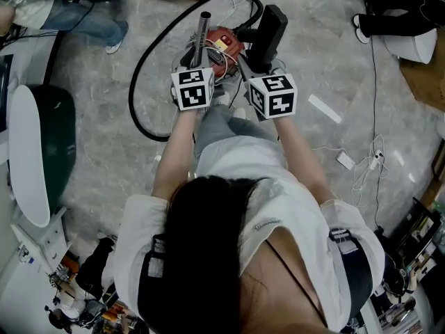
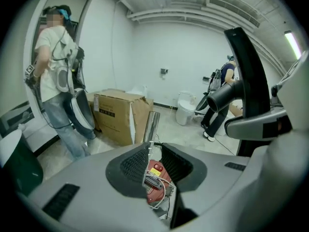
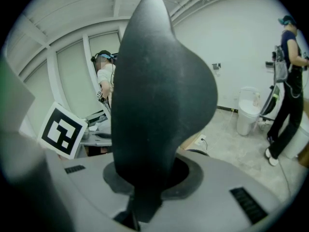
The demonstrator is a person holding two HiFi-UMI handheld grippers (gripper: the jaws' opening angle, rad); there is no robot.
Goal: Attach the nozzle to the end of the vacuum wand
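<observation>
The silver vacuum wand (image 1: 204, 33) stands up from the red vacuum body (image 1: 224, 46), with a black hose (image 1: 142, 82) looping to the left. My left gripper (image 1: 197, 67) is right at the wand's lower part. In the left gripper view its jaws (image 2: 153, 151) stand apart, the wand (image 2: 152, 125) rises just beyond the left pad, and the red body (image 2: 155, 185) shows through the gap. My right gripper (image 1: 259, 65) is shut on the black nozzle (image 1: 270, 30), held upright right of the wand. The nozzle (image 3: 159, 91) fills the right gripper view.
A cardboard box (image 2: 118, 115) and a white bin (image 2: 185, 108) stand on the floor ahead. One person (image 2: 55, 81) is at the left and another (image 2: 222, 95) at the right. A power strip with cables (image 1: 348, 160) lies on the floor at the right.
</observation>
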